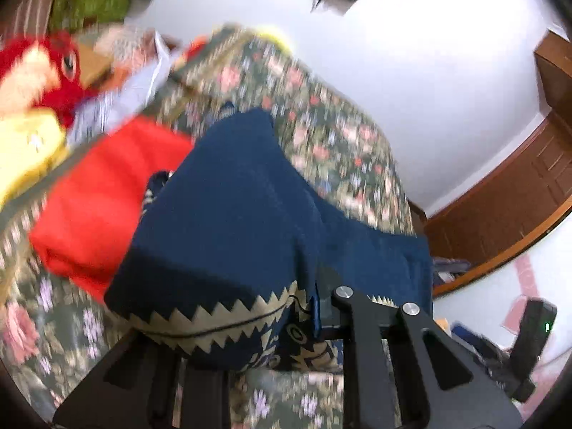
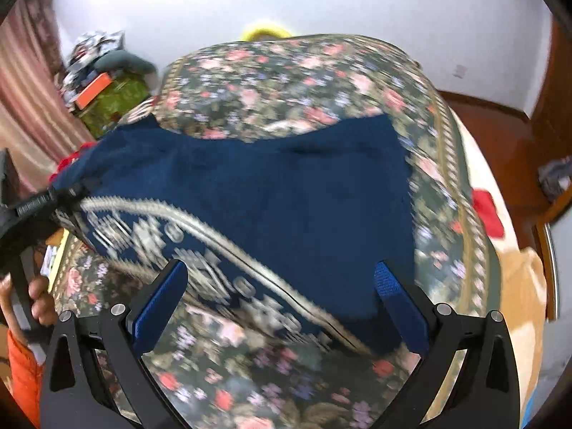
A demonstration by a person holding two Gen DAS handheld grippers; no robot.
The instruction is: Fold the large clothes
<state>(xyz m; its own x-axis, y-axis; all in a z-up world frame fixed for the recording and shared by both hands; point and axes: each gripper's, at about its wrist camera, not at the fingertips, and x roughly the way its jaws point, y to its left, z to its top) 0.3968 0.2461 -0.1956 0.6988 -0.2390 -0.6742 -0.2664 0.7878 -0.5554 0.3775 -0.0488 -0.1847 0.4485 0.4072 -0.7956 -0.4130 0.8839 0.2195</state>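
A large navy blue garment [image 2: 286,193] with a cream zigzag-patterned border [image 2: 200,257] lies spread on a floral bedspread [image 2: 286,82]. My left gripper [image 1: 311,307] is shut on the garment's patterned corner [image 1: 232,211] and lifts it off the bed; it also shows at the left of the right wrist view [image 2: 60,193], pinching that corner. My right gripper [image 2: 279,307] is open and empty, its blue-padded fingers [image 2: 161,304] straddling the garment's near edge just above it.
A folded red cloth [image 1: 103,207] lies on the bed beside the garment. A red plush toy [image 1: 53,68] and a yellow item [image 1: 28,150] sit further left. A wooden wardrobe [image 1: 518,193] stands by the wall. Clutter [image 2: 107,85] is piled by the curtain.
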